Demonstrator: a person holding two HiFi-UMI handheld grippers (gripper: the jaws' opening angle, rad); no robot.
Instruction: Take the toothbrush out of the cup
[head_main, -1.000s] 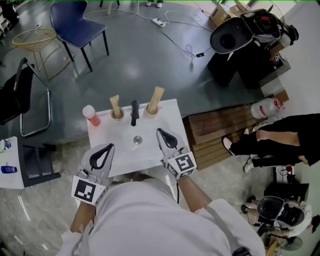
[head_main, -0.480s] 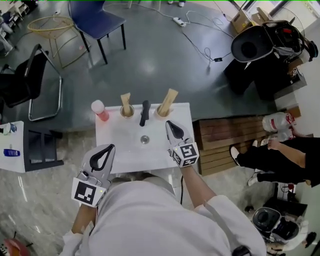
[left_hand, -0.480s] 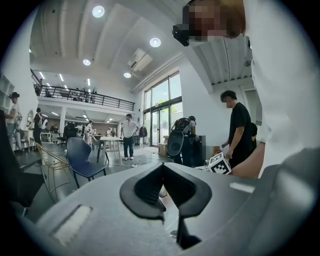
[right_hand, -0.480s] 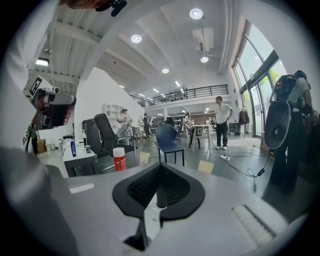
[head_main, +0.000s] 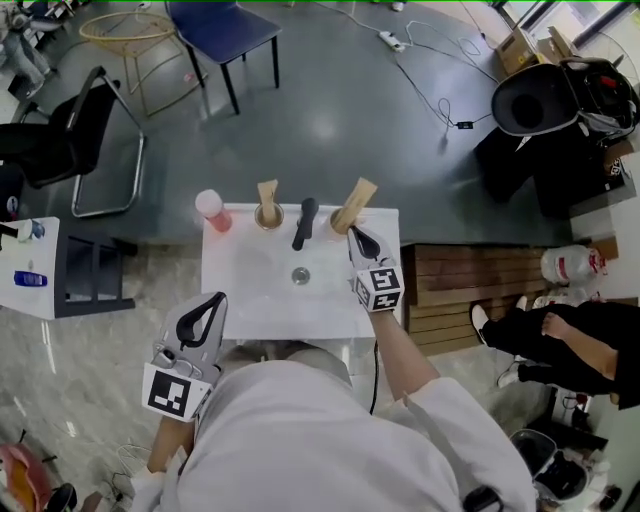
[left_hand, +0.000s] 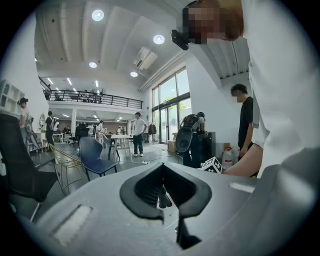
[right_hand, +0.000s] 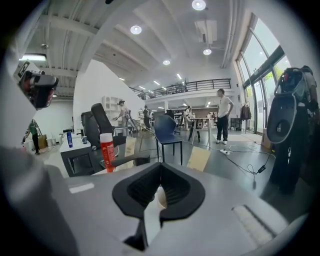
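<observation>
White table (head_main: 250, 290) bears the cup (head_main: 343, 222) just ahead of the right gripper (head_main: 358, 236), fingers together and empty; left gripper (head_main: 214, 302) fingers likewise.

White table (head_main: 245, 295), red bottle (head_main: 212, 211), left cup (head_main: 267, 215), black object (head_main: 303, 223), right cup (head_main: 341, 222) along far edge, round disc (head_main: 301, 276) mid-table

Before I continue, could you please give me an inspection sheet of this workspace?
Surface: white table.
Job's things: left cup and right cup at the far edge, each holding a flat beige piece; toothbrush not identifiable.
Clutter: red bottle at far-left corner; black object between the cups; small metal disc mid-table.
Grippers: left gripper shut, empty, off the near edge; right gripper shut, empty, beside the right cup.
Cables: power strip with cord on the floor.
Surroundings: blue chair, wooden pallet.
</observation>
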